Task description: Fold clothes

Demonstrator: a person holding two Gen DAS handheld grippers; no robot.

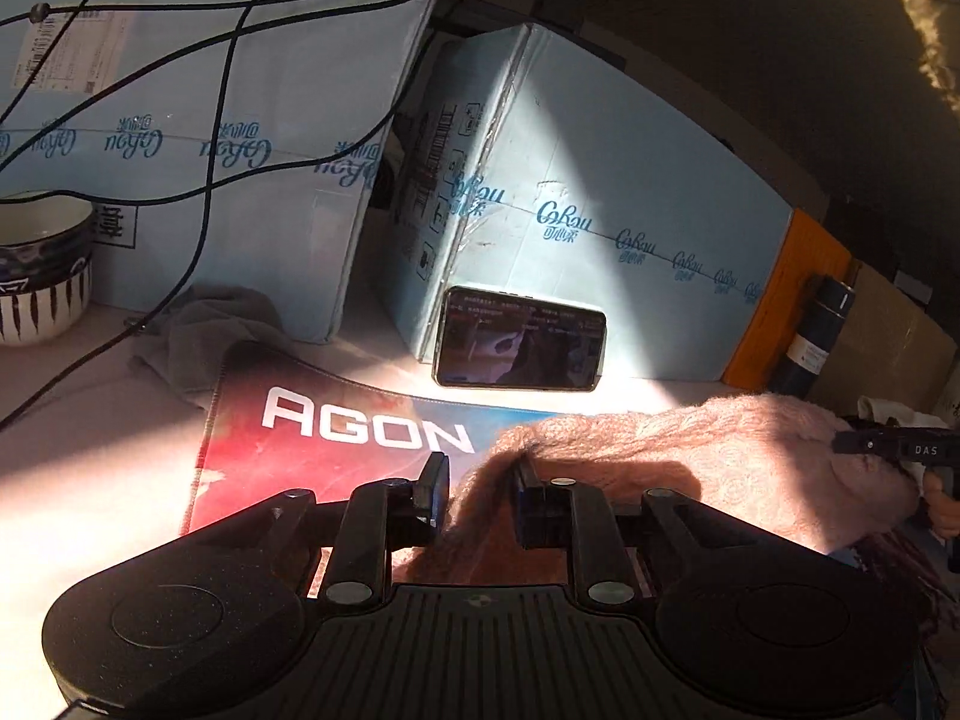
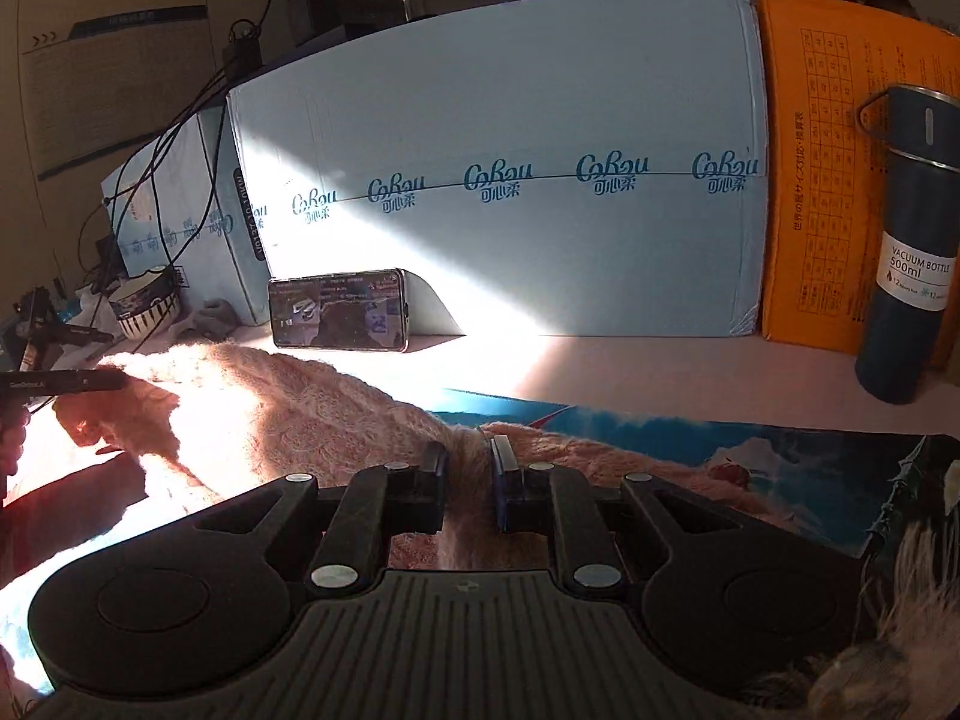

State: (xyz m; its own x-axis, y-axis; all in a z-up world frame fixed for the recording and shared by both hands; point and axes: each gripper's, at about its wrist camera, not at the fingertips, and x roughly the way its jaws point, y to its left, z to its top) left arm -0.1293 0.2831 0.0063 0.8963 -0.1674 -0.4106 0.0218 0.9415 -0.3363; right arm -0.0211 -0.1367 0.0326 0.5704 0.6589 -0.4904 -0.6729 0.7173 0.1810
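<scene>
At the far left a patterned bowl (image 1: pixel 42 267) stands on the table (image 1: pixel 90 420), black cables (image 1: pixel 204 120) hanging across the pale blue boxes (image 1: pixel 240 150) that wall off the far edge. A grey cloth (image 1: pixel 204 336) lies bunched at the near foot of those boxes, touching the far left corner of the AGON mat (image 1: pixel 336 426). Bare sunlit table lies left of the mat.

The left gripper (image 1: pixel 480 480) pinches a fold of the pink fuzzy garment (image 1: pixel 690 456), pads pressed into the fabric. The garment stretches rightward over the mat to the right gripper (image 2: pixel 468 456), whose pads are clamped tight on another fold; between the two grippers its far edge runs as a raised ridge.

Beyond it a phone (image 2: pixel 339 311) leans on its long side against the blue box (image 2: pixel 510 120), with open table between the phone and the garment. Farther right an orange box (image 2: pixel 840 180) closes the far edge, and a dark vacuum bottle (image 2: pixel 906 252) stands upright just in front of it, well apart from the garment.
</scene>
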